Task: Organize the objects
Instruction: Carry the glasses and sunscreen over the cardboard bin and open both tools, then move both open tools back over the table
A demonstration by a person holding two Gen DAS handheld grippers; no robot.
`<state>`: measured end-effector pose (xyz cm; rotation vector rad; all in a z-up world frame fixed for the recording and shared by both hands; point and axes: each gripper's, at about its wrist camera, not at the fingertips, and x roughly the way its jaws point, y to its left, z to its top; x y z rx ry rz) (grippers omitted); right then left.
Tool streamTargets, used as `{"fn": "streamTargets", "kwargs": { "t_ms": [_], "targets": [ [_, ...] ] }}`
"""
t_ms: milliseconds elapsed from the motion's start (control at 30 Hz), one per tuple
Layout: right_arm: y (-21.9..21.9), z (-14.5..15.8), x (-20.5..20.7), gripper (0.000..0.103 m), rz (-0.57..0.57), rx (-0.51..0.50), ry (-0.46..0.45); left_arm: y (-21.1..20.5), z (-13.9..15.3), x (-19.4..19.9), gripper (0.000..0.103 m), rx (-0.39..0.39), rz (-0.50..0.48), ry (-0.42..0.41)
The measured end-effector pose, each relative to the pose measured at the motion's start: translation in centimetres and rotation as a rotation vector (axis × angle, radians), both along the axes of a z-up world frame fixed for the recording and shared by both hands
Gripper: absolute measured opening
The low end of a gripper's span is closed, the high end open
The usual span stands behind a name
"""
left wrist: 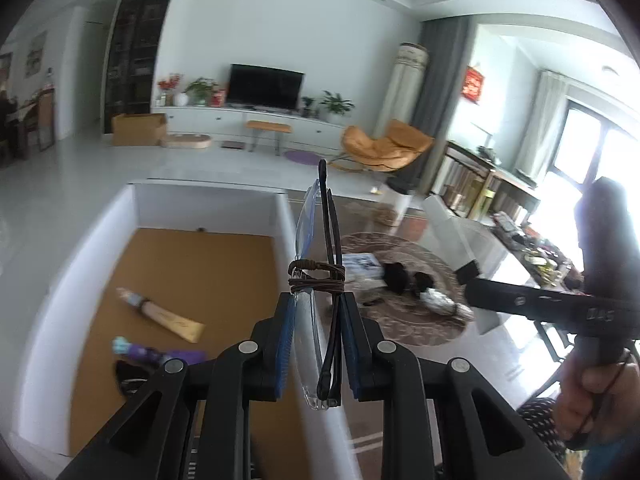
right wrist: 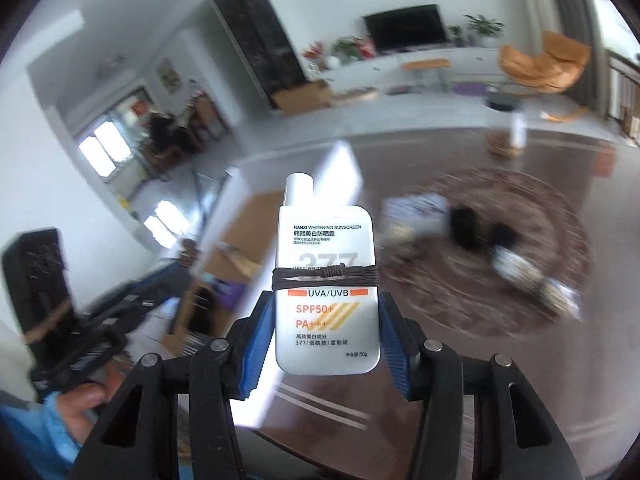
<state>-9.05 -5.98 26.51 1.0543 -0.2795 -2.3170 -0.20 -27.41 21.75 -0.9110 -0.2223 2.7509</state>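
My left gripper (left wrist: 318, 304) is shut on a pair of folded glasses (left wrist: 316, 264) with clear lenses and dark arms, held upright over the right wall of a white box (left wrist: 132, 216) with a brown floor. My right gripper (right wrist: 326, 312) is shut on a white sunscreen bottle (right wrist: 326, 280), cap pointing up, held in the air near the box (right wrist: 340, 168). In the box lie a beige tube (left wrist: 160, 314) and a purple tube (left wrist: 160, 356). The right gripper's handle (left wrist: 560, 304) shows at the right of the left wrist view.
A round patterned mat (left wrist: 404, 292) on the brown table holds several loose items: a booklet (left wrist: 362, 264), black objects (left wrist: 400, 278) and a silvery wrapped item (left wrist: 444, 304). A white bottle on a wicker coaster (right wrist: 516, 128) stands at the far side of the table.
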Motion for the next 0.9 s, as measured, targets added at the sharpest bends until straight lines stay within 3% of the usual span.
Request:
{"fn": "streamTargets", "kwargs": {
  "t_ms": [133,267,333,367,400,500,667,800,900],
  "targets": [
    [-8.1,0.2,-1.5,0.051,0.128,-0.03,-0.008,-6.8,-2.7,-1.4,0.023,-0.03,0.152,-0.123],
    [-14.8,-3.4,-2.4,0.054,0.212,-0.007,-0.087,-9.8,-7.6,-3.1,0.027,-0.127,0.259,-0.33],
    [-16.6,-5.7,-3.0,0.067,0.223,0.036,-0.13,-10.6,-9.7,-3.7,0.053,-0.16,0.305,-0.416],
    [-16.7,-6.7,-3.2,0.069,0.214,0.052,-0.136,-10.9,-10.3,-3.7,0.076,-0.165,0.329,-0.434],
    [-16.4,-7.2,-3.1,0.069,0.206,0.055,-0.136,-11.1,-10.4,-3.3,0.085,-0.158,0.355,-0.427],
    [-14.2,-7.7,-2.8,0.078,0.179,0.055,-0.106,-10.5,-9.8,-2.5,0.085,-0.117,0.37,-0.369],
    [-6.6,-6.5,-2.1,0.09,0.031,0.097,0.036,-6.4,-7.3,-2.2,0.085,-0.1,0.311,-0.248],
    [1.1,-8.1,-1.4,0.097,-0.181,0.199,0.141,-0.2,-4.1,-1.3,0.085,-0.085,0.14,-0.129],
    [7.9,-11.1,-1.0,0.097,-0.333,0.288,0.111,5.3,-2.7,-0.5,0.086,-0.071,-0.04,-0.084]
  ]
}}
